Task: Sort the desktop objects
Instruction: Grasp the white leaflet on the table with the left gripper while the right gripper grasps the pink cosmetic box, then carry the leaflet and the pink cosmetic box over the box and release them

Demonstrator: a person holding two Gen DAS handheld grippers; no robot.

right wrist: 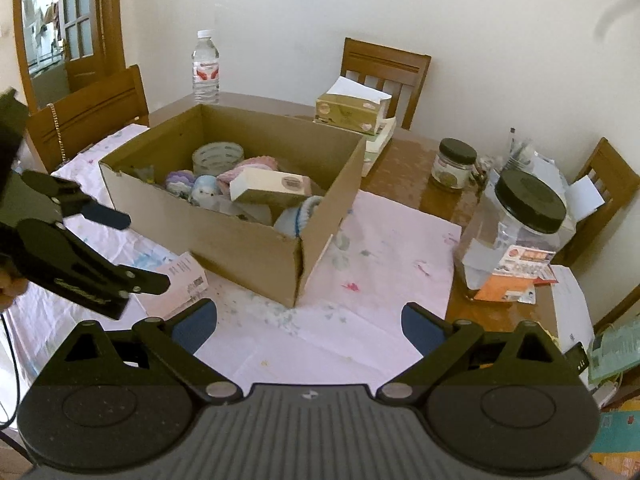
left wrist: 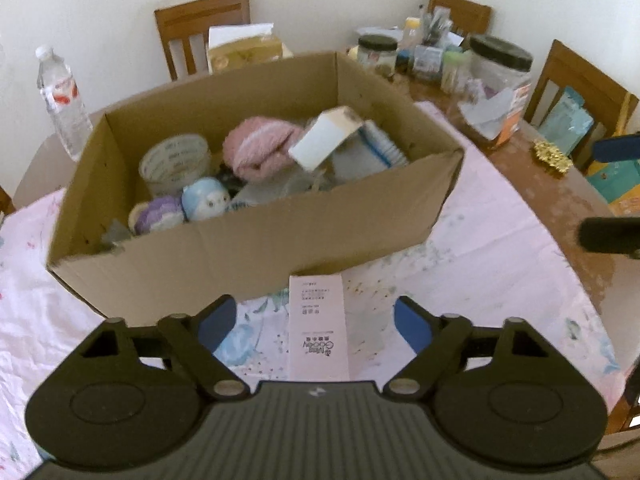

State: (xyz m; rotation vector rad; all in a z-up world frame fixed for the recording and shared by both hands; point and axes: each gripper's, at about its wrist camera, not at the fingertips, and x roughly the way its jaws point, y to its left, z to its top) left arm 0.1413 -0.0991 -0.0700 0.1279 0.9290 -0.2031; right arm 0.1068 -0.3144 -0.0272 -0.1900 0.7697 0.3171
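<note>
1. My left gripper [left wrist: 315, 322] stood wide open over the pink carton [left wrist: 319, 326], which lay flat on the floral cloth [left wrist: 480, 248] just near of the cardboard box [left wrist: 256, 248]; the pads had not touched it.
2. My right gripper [right wrist: 309, 326] hung open and empty over bare cloth, right of the box.
3. I judged the step a reach for that carton; next I needed to lower, close on its long sides, then lift it over the box wall.
4. I counted one carton outside, one box, one water bottle [right wrist: 205, 68] and two black-lidded jars: a small one [right wrist: 454, 165] and a large one [right wrist: 520, 224].
</note>
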